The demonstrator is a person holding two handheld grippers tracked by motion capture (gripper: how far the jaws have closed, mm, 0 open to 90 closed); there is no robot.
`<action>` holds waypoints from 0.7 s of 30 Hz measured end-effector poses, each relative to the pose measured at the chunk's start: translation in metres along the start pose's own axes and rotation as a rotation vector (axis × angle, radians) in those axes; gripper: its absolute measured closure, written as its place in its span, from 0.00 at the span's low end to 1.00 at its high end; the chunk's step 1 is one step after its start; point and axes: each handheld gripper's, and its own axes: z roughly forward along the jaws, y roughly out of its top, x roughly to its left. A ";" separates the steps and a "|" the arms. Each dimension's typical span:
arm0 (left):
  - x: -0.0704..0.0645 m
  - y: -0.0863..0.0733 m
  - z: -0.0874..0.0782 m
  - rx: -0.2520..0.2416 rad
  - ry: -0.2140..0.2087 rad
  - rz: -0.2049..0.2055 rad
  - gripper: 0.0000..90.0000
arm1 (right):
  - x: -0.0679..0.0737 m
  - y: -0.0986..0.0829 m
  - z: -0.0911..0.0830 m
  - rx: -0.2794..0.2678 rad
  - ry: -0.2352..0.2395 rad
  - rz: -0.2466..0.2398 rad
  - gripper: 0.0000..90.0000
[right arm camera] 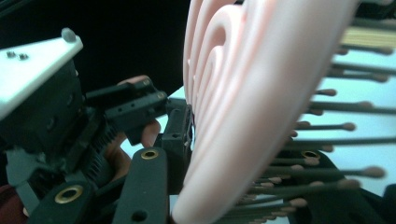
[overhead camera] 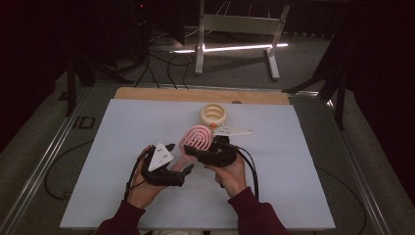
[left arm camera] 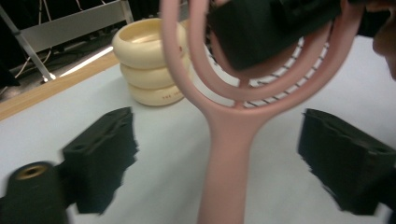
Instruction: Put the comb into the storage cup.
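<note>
Our left gripper (overhead camera: 172,157) stands wide, jaws either side of the pink hairbrush's (overhead camera: 195,139) handle, not touching. Mid-table, raised off the white sheet (overhead camera: 122,142), the brush head sits clamped in our right gripper (overhead camera: 193,152). Behind: cream ringed holder (overhead camera: 214,114).

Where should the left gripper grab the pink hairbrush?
On the handle, I'd guess. It is a narrow straight bar standing between the left gripper's open jaws, so closing from both sides fits. The right gripper already holds the wide looped head.
</note>
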 end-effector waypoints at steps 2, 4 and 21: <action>0.002 0.000 -0.002 -0.004 -0.012 -0.002 0.05 | 0.000 0.000 0.000 0.002 0.002 0.002 0.70; 0.005 0.000 -0.004 -0.014 -0.015 -0.007 0.00 | 0.001 0.000 0.000 0.001 0.001 0.001 0.70; 0.023 -0.002 -0.020 -0.069 0.036 -0.045 0.00 | 0.002 0.005 0.000 0.001 -0.003 -0.009 0.70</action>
